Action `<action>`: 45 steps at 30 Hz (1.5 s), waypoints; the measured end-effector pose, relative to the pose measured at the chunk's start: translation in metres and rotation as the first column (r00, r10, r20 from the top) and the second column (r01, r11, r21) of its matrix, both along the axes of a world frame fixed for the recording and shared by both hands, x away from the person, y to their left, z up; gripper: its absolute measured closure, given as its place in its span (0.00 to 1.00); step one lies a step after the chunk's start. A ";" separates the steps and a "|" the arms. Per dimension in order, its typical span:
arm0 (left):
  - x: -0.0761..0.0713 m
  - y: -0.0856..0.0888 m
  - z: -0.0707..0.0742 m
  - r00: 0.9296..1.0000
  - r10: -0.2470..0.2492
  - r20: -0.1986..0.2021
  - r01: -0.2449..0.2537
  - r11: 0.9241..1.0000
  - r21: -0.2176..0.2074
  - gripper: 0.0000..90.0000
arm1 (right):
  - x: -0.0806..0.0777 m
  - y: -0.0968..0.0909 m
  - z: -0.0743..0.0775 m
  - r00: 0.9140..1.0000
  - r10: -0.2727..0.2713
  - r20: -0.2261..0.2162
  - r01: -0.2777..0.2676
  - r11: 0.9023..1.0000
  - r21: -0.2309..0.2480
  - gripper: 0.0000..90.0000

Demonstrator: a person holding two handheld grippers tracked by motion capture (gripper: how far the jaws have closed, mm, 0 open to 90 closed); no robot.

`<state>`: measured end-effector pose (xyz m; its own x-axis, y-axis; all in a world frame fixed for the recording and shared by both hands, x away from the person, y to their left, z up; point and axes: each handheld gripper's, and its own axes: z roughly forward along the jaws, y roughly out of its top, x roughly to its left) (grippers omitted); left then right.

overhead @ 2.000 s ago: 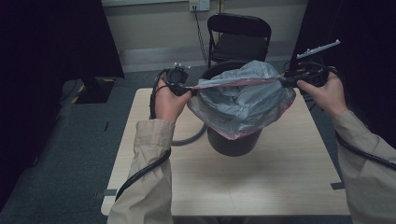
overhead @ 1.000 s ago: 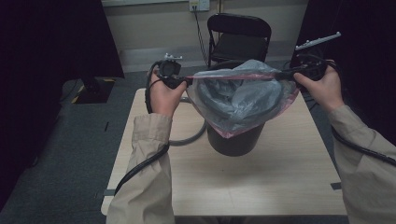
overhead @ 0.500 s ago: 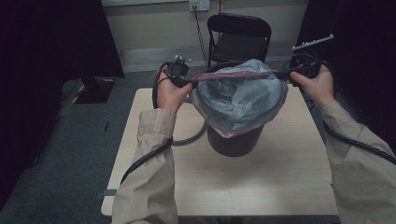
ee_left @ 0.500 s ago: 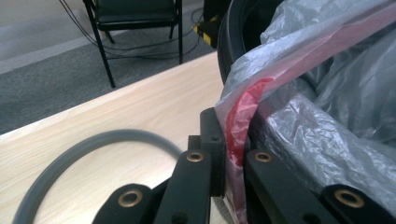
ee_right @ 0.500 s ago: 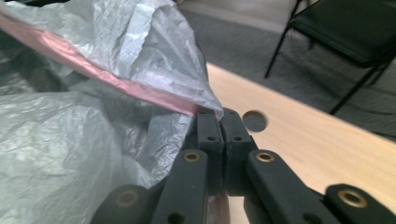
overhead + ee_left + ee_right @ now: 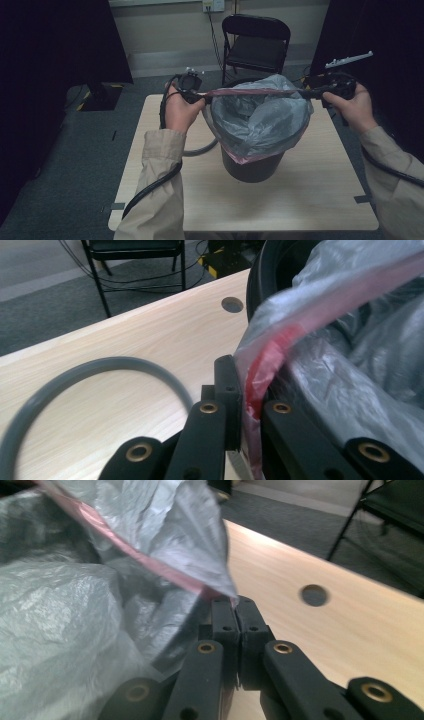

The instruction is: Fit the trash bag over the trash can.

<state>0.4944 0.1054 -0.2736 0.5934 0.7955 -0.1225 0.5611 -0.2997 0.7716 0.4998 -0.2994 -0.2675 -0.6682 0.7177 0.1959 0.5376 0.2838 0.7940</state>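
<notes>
A black bin (image 6: 252, 167) stands on the wooden table (image 6: 300, 200), lined with a grey translucent bag (image 6: 260, 120) that has a pink-red rim. My left gripper (image 6: 204, 97) is shut on the rim at the bin's left side. In the left gripper view the red band of the bag (image 6: 340, 315) is pinched in my left gripper (image 6: 239, 390). My right gripper (image 6: 306, 92) is shut on the rim at the bin's right. The right gripper view shows a corner of the bag (image 6: 75, 620) clamped in my right gripper (image 6: 234, 612). The rim runs taut between both grippers over the bin's far edge.
A black folding chair (image 6: 256, 37) stands behind the table. A grey cable loop (image 6: 200, 149) lies on the table left of the bin. The table has a round hole (image 6: 232, 304) near the bin. Dark curtains hang on both sides.
The bag's rim has been pulled straight between the two grippers and moved toward the bin's far edge. My right hand has sunk a little with the rim; my left hand has hardly moved.
</notes>
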 end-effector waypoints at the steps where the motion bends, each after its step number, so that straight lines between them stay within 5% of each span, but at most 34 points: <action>1: 0.003 -0.002 -0.003 1.000 -0.003 -0.010 0.003 1.000 -0.008 1.00 | 0.001 0.000 -0.003 1.000 -0.008 0.004 0.008 1.000 0.012 0.99; 4: 0.009 -0.005 -0.009 1.000 -0.010 -0.023 0.011 1.000 0.030 1.00 | 0.005 0.000 -0.005 1.000 -0.007 0.009 0.006 1.000 0.031 0.97; 8: 0.015 -0.001 -0.021 0.999 -0.020 -0.038 0.018 0.999 -0.047 1.00 | 0.008 0.002 -0.003 0.999 -0.009 0.049 0.009 1.000 0.004 0.96; 12: 0.017 -0.002 -0.019 0.999 -0.008 0.041 0.010 0.998 -0.066 1.00 | 0.018 0.007 -0.019 1.000 -0.024 0.001 0.024 1.000 0.007 0.99; 15: 0.018 0.001 -0.022 1.000 0.014 0.008 -0.013 0.993 -0.113 1.00 | 0.021 0.010 -0.030 1.000 -0.009 -0.020 0.011 0.998 0.064 0.99; 18: 0.023 -0.001 -0.034 0.998 0.022 -0.052 -0.026 0.997 -0.079 1.00 | 0.019 0.010 -0.020 1.000 -0.024 0.016 0.024 0.999 0.034 0.98; 20: 0.025 -0.004 -0.043 0.997 0.002 -0.080 -0.009 0.996 -0.092 1.00 | 0.017 0.010 -0.008 0.998 -0.042 0.045 0.041 0.999 0.017 0.97; 22: 0.025 -0.003 -0.043 0.998 0.009 -0.067 -0.015 0.995 -0.096 1.00 | 0.018 0.011 -0.004 0.998 -0.046 0.053 0.046 0.999 0.008 0.97; 27: 0.018 0.004 -0.026 0.999 0.033 0.020 -0.030 0.991 -0.134 1.00 | 0.024 0.007 -0.035 0.999 -0.041 -0.030 0.044 0.995 0.092 0.99; 30: 0.020 0.001 -0.032 0.999 0.028 -0.022 -0.031 0.989 -0.147 1.00 | 0.027 0.004 -0.045 0.997 -0.039 -0.071 0.050 0.985 0.163 0.99; 33: 0.025 -0.002 -0.047 0.995 0.024 -0.096 -0.038 0.989 -0.142 1.00 | 0.025 0.008 -0.031 0.998 -0.061 -0.027 0.064 0.991 0.117 0.98; 36: 0.024 -0.004 -0.051 0.995 0.016 -0.099 -0.031 0.988 -0.152 1.00 | 0.022 0.011 -0.020 0.998 -0.067 0.013 0.066 0.997 0.044 0.98; 42: 0.020 0.004 -0.035 0.999 0.029 -0.019 -0.032 0.983 -0.182 1.00 | 0.025 0.013 -0.046 0.998 -0.036 -0.045 0.040 0.997 0.073 0.99; 43: 0.020 0.003 -0.037 1.000 0.021 -0.015 -0.023 0.984 -0.175 1.00 | 0.025 0.012 -0.049 0.998 -0.033 -0.046 0.038 0.995 0.094 0.99; 45: 0.022 0.002 -0.044 0.998 0.031 -0.060 -0.043 0.975 -0.217 1.00 | 0.025 0.011 -0.049 0.998 -0.040 -0.050 0.045 0.994 0.101 0.99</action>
<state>0.5161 0.1074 -0.3176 0.5512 0.7676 -0.3272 0.6128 -0.1062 0.7831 0.5250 -0.2885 -0.3167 -0.6259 0.7197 0.3006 0.5853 0.1788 0.7908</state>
